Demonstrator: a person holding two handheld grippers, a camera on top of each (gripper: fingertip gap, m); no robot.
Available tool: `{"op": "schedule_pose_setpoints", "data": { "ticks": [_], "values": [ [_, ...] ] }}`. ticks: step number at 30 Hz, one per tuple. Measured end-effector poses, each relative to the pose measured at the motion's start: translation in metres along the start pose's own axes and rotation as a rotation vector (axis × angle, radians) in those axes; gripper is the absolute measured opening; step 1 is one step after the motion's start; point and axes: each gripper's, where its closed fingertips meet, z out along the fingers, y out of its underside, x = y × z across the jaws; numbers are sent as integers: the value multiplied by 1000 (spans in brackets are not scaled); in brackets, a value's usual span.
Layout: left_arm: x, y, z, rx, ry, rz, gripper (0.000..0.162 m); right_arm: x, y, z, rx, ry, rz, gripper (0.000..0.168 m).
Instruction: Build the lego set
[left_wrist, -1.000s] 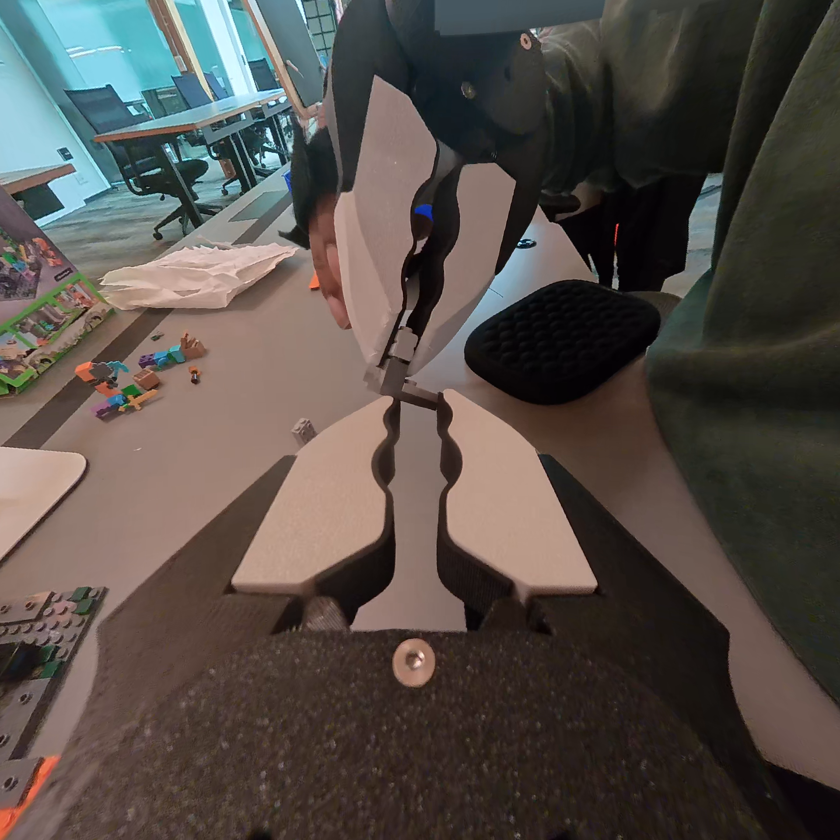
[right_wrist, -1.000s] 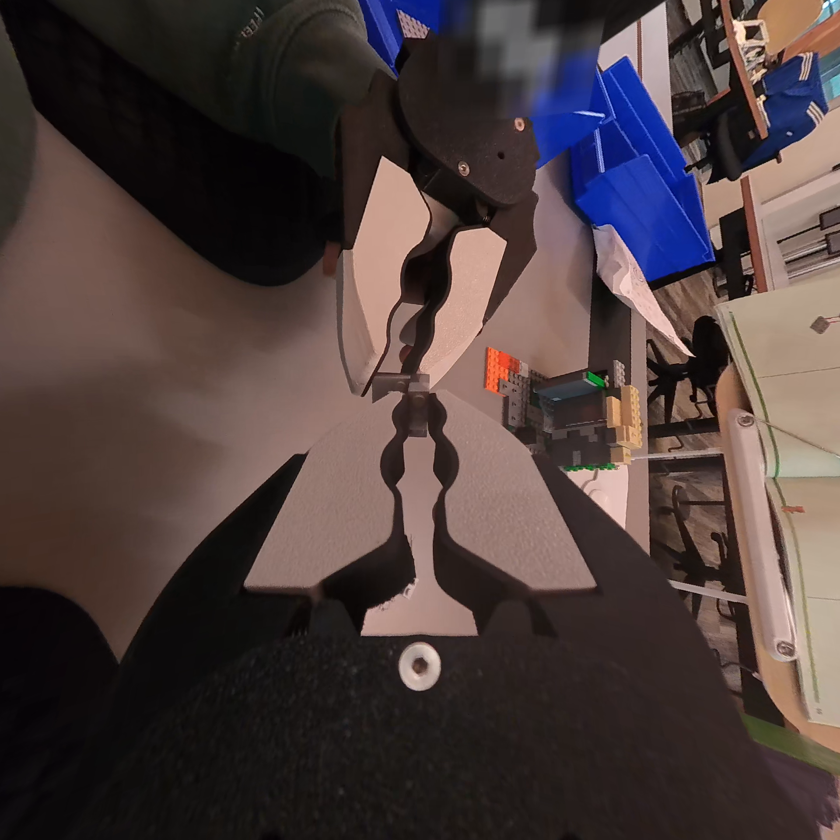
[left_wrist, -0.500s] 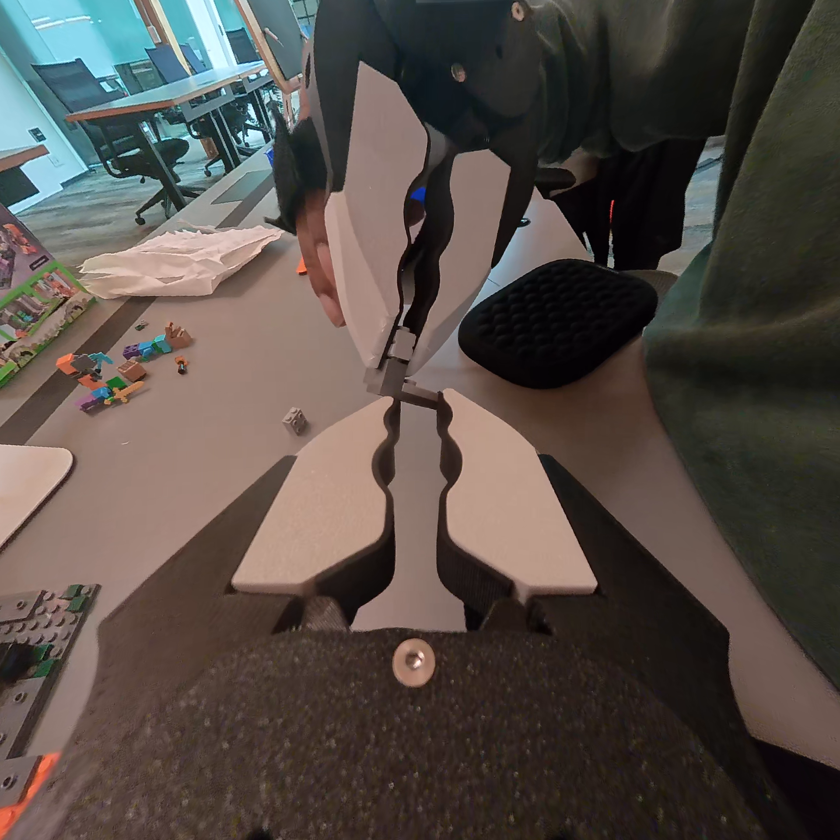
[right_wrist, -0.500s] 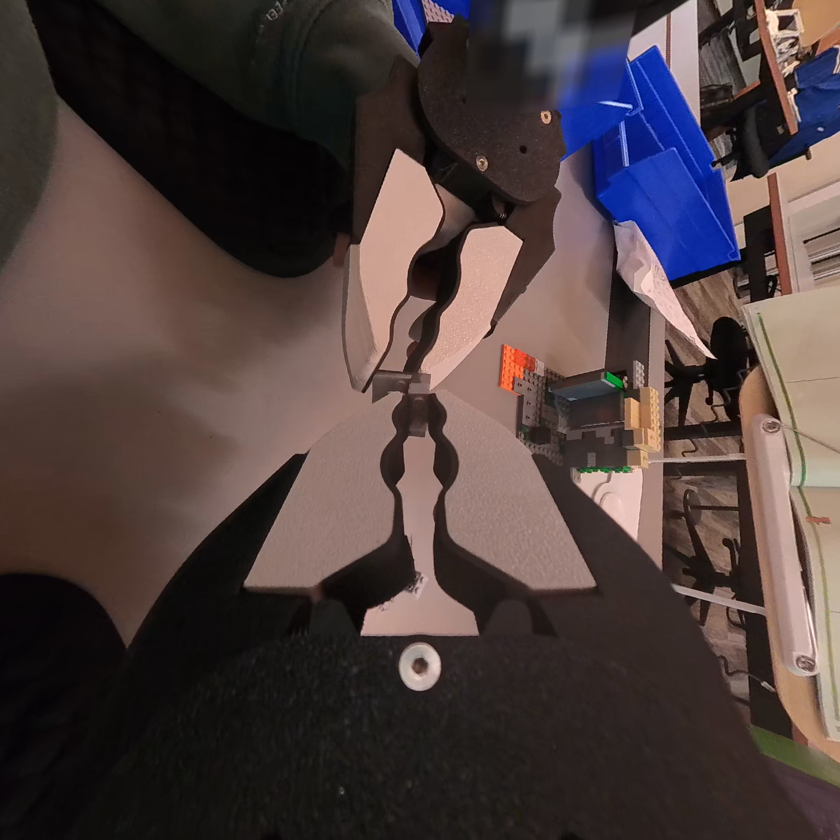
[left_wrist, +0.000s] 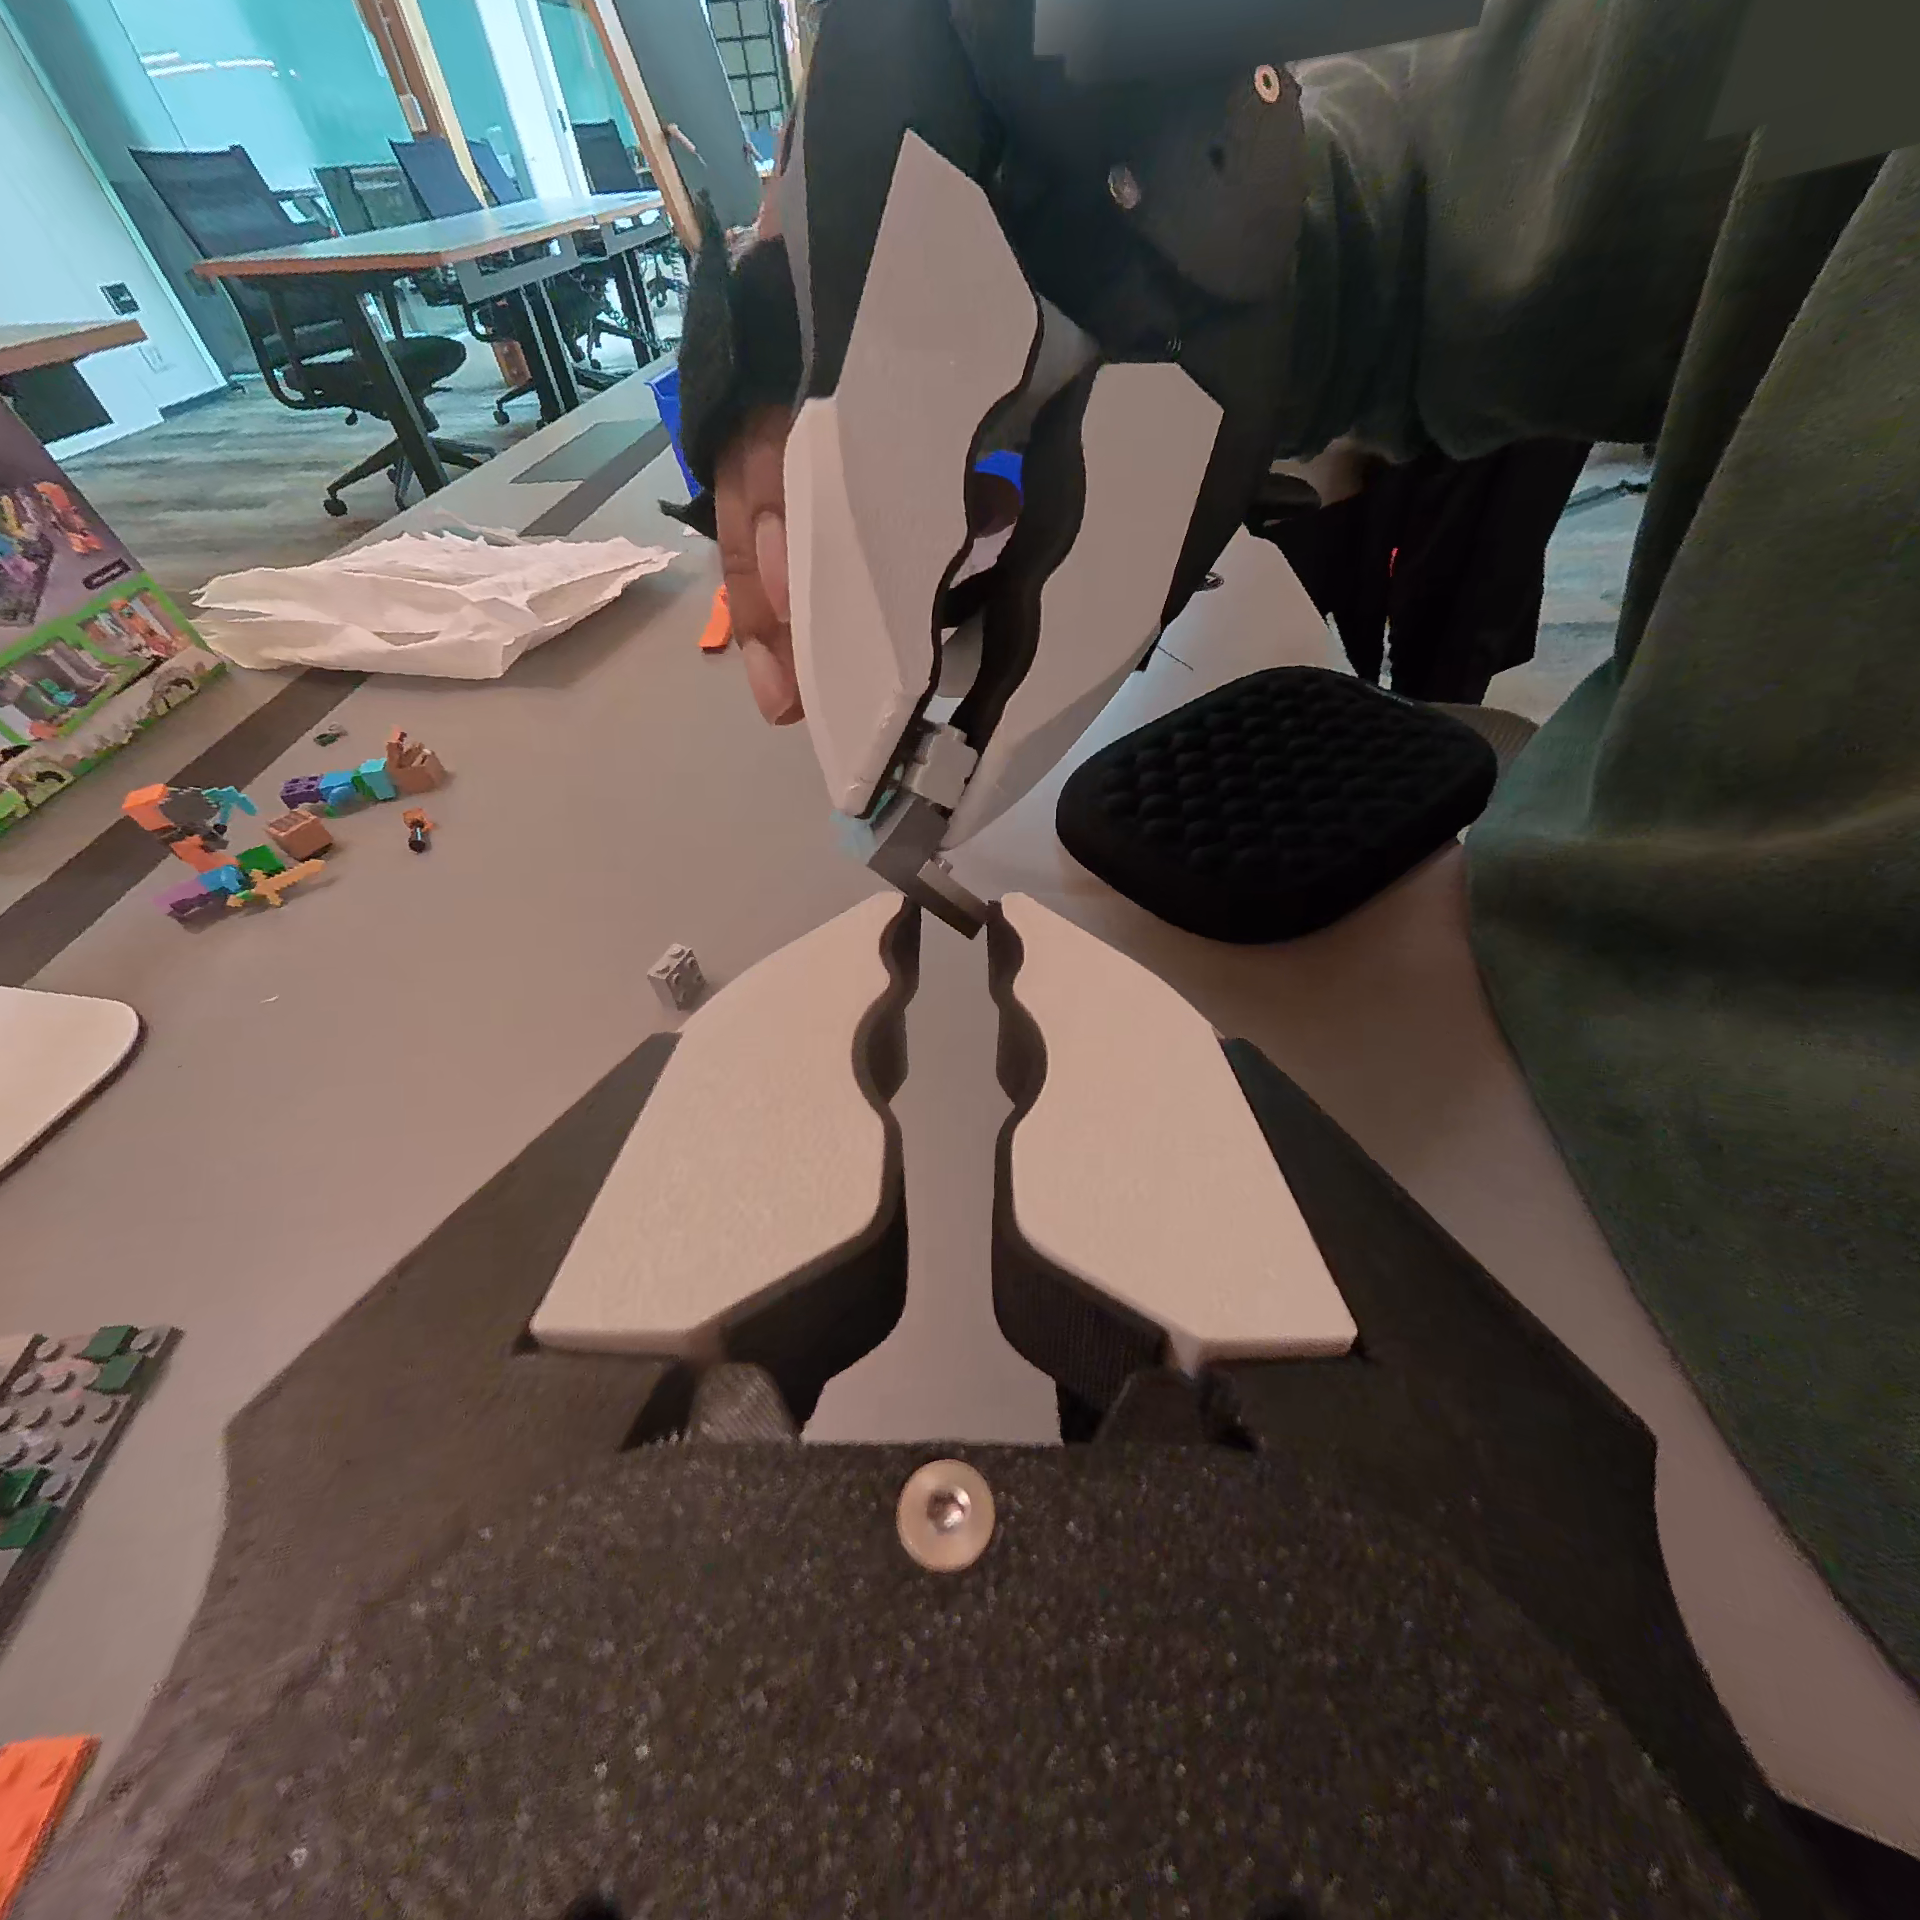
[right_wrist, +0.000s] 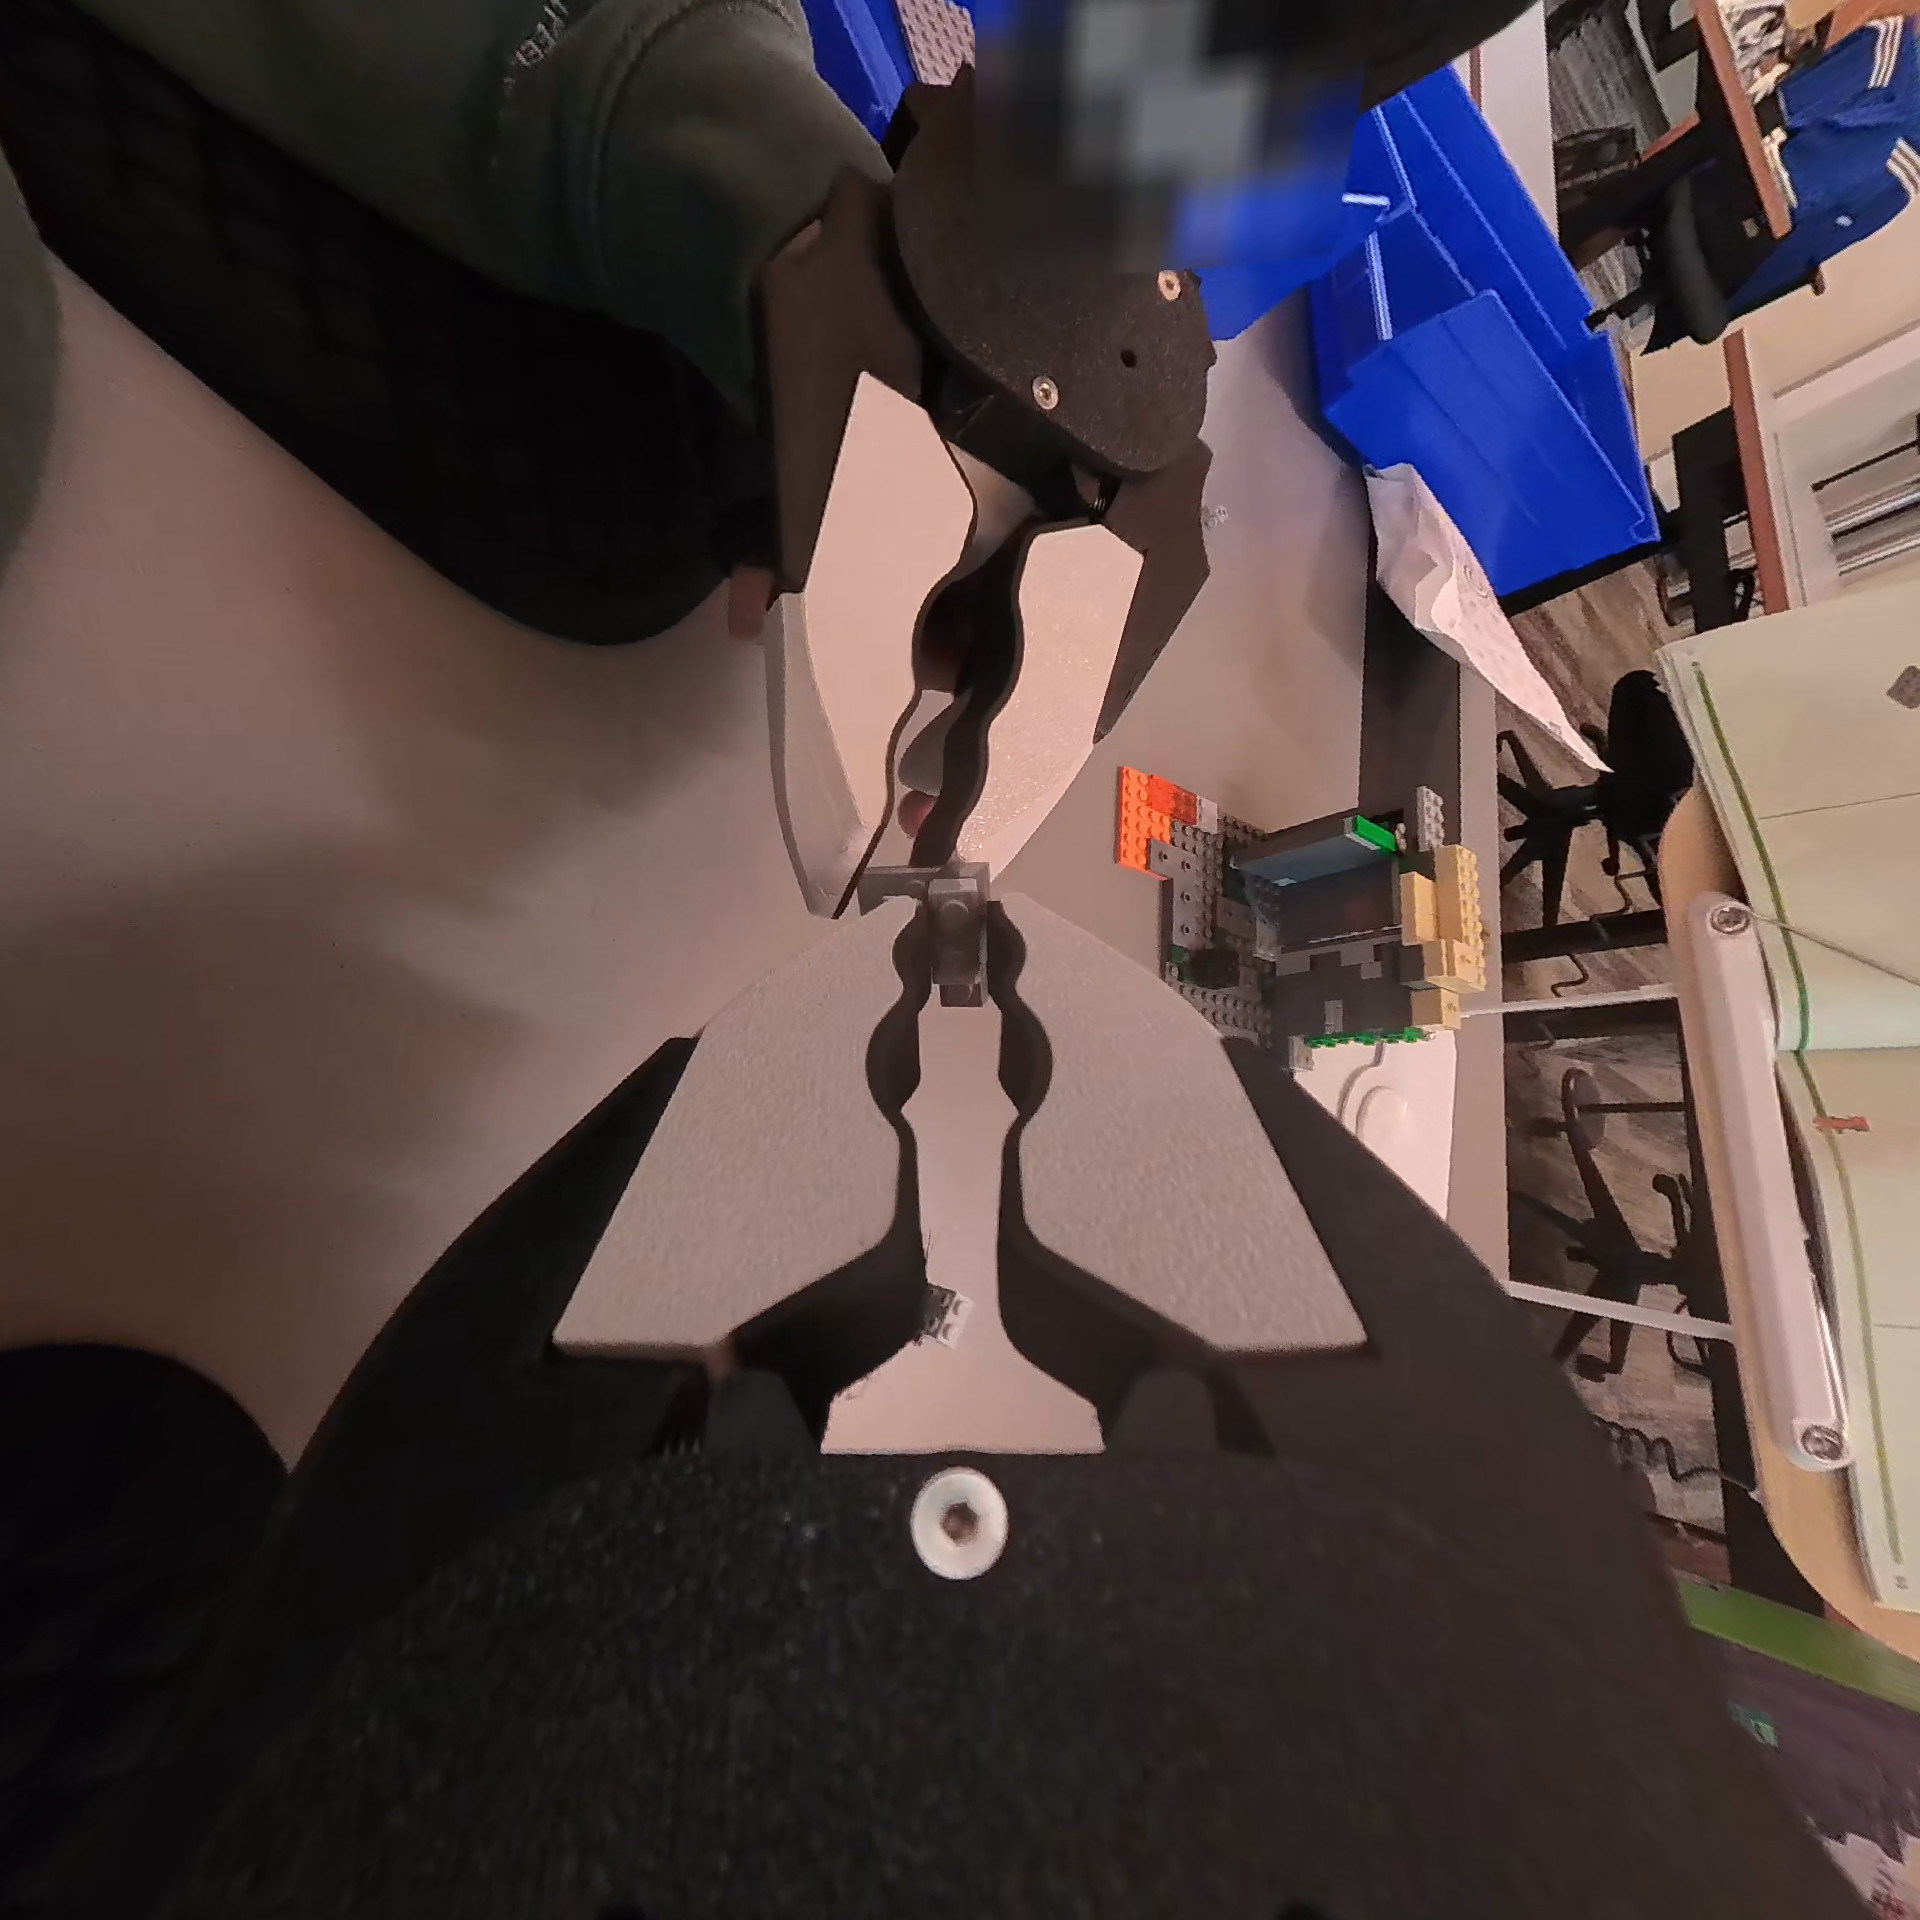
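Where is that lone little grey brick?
In the left wrist view, the small grey studded brick lies on the grey table, just left of the near fingers.

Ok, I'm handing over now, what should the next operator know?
Left tongs: shut on a dark grey plate.
Right tongs: shut on a small grey brick, which meets that plate above the table.
I cannot tell whether they are fully joined.
The partial build stands on the table; the loose pieces lie apart.
Left to do: seat the pair and add it to the build.
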Motion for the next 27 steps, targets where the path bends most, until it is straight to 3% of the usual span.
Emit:
{"op": "schedule_pose_setpoints", "data": {
  "ticks": [9,21,27],
  "values": [
    [2,-4,-1,49,28,-47,12,2,-3,-1,7,12,-22,9],
    [-6,-9,-2,118,44,-177,36,9,1,-2,-18,74,-57,8],
    [-9,-5,3,109,19,-201,23,5,2,6,-52,70,-109,8]
  ]
}}
